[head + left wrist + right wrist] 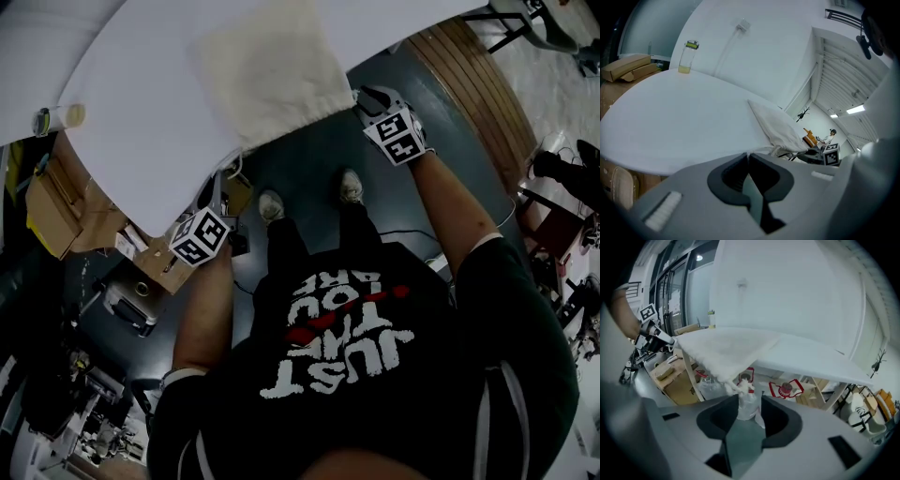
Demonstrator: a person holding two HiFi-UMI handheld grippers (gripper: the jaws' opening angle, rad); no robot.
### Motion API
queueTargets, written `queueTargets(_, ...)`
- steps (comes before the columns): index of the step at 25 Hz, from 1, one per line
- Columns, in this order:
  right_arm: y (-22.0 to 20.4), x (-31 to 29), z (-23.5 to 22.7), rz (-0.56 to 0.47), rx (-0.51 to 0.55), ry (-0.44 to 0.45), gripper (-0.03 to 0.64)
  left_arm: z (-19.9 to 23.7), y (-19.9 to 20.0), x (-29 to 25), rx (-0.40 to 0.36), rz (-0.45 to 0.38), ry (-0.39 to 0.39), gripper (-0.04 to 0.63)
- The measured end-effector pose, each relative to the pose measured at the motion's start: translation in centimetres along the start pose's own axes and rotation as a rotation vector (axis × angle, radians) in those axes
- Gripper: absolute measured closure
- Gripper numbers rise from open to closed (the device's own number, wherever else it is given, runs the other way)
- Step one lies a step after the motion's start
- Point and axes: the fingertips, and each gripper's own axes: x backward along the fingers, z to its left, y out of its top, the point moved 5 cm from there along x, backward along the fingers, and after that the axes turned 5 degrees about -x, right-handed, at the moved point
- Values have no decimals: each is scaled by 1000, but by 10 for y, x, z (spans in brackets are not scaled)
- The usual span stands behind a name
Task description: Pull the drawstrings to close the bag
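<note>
A cream cloth bag (267, 70) lies on the white table (141, 112), its gathered mouth at the near edge. My left gripper (217, 192) hangs just off that edge, left of the mouth. In the left gripper view it (749, 155) is shut on a thin white drawstring (761, 152) that runs to the bag (776, 126). My right gripper (361, 103) is at the mouth's right corner. In the right gripper view its jaws (749, 401) stand open, and the knotted drawstring end (740, 387) hangs from the bag (726, 352) at their tips, not pinched.
A small bottle (688, 57) stands at the table's far side. Cardboard boxes (52, 206) are stacked left of the table. Plastic bags with red print (785, 389) lie under it. The person's feet (272, 204) are on the dark floor close to the edge.
</note>
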Motion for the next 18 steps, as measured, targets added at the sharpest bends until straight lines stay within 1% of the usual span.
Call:
queueTargets(3,3,-2,6,-13,41,1,476,0,0,0,3,-2,-2,583)
queueTargets(4,3,-3,6,-21,30,-6,487,0,0,0,4,-2,-3,584)
queueTargets(6,6,-5,6,-56,-54,-14,521,-1,0,0,7,-2,-4,583)
queueTargets(8,11,-6,7,-99,-140,-2,571,0,0,0,7,-3,-3,584)
queueTargets(10,15,-5,7,-125,-176,11,585,1,0,0,6,-6,2,584)
queueTargets(12,13,3,-1,-122,-186,-17,594,1,1,1,-2,-13,13,584)
queueTargets(14,8,16,-12,-95,-158,-88,607,0,4,3,-28,-19,21,584)
queueTargets(16,7,30,-19,-56,-66,-166,607,-4,8,4,-91,-15,30,584)
queueTargets(18,13,42,-22,-21,42,-244,607,-8,16,4,-178,0,53,584)
